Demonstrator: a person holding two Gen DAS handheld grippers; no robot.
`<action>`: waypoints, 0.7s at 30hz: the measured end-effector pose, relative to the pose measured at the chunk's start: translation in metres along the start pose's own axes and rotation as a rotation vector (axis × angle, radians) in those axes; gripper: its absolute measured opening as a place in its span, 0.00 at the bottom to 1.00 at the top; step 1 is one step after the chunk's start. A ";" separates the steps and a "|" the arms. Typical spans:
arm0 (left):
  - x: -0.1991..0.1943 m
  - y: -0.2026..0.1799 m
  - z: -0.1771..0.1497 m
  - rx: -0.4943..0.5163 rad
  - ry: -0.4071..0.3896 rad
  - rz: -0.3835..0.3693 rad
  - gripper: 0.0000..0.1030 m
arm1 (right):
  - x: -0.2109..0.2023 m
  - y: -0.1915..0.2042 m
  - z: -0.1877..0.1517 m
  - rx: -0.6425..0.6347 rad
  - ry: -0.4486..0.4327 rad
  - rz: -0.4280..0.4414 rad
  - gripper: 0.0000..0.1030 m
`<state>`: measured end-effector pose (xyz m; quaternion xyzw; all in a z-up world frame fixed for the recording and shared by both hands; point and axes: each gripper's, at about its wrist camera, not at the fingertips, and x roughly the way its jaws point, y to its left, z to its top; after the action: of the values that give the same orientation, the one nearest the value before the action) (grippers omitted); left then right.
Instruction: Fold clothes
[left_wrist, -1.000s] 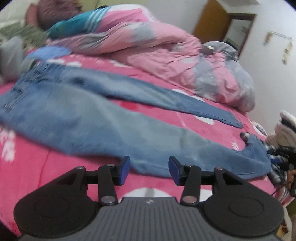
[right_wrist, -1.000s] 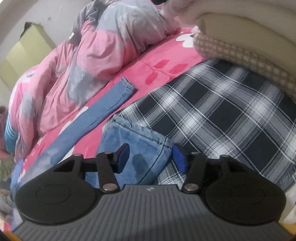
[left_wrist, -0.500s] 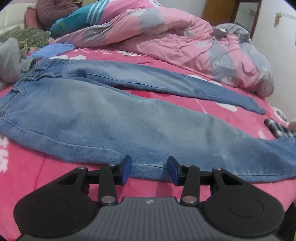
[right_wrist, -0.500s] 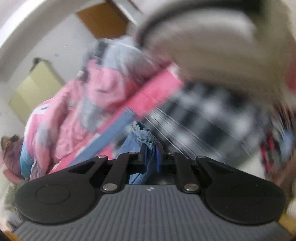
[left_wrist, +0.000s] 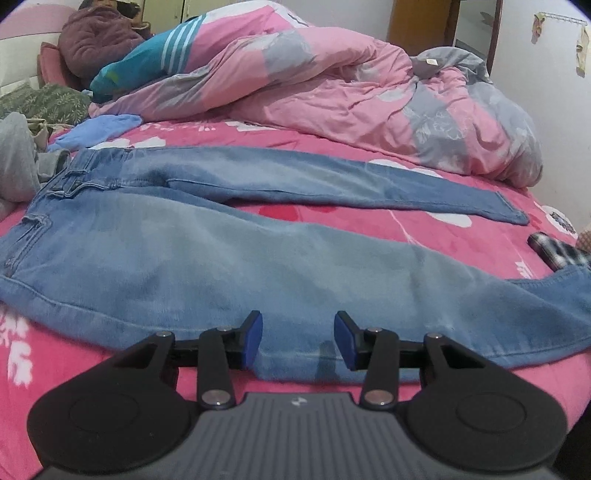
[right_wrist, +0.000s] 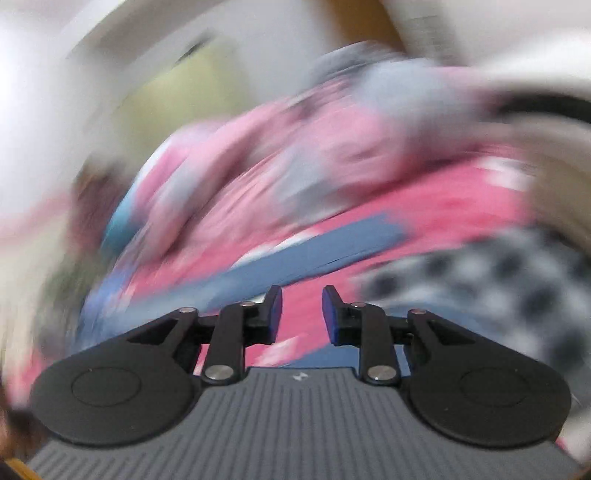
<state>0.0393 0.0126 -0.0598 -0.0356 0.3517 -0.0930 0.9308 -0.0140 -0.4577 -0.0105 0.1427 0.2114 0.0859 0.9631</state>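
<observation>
Now our left gripper has its jaws moderately apart and empty, low over the near edge of the light blue denim jeans. These lie flat, with legs spread apart, on the bright pink flowered bedsheet. Our right gripper is opening its jaws, and nothing is between them; its view is blurred. A crumpled pink and grey quilt lies behind. We judge no fold is made yet, so the whole folding remains.
</observation>
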 end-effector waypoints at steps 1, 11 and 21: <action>0.003 0.003 0.000 -0.014 0.012 0.000 0.43 | 0.021 0.018 0.003 -0.068 0.048 0.043 0.28; 0.012 0.027 -0.006 -0.115 0.057 -0.082 0.43 | 0.180 0.103 -0.028 -0.404 0.492 0.262 0.34; 0.011 0.042 -0.011 -0.150 0.013 -0.153 0.43 | 0.183 0.129 -0.034 -0.619 0.577 0.292 0.54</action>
<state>0.0460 0.0512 -0.0806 -0.1311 0.3602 -0.1376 0.9133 0.1220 -0.2862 -0.0700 -0.1536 0.4133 0.3162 0.8400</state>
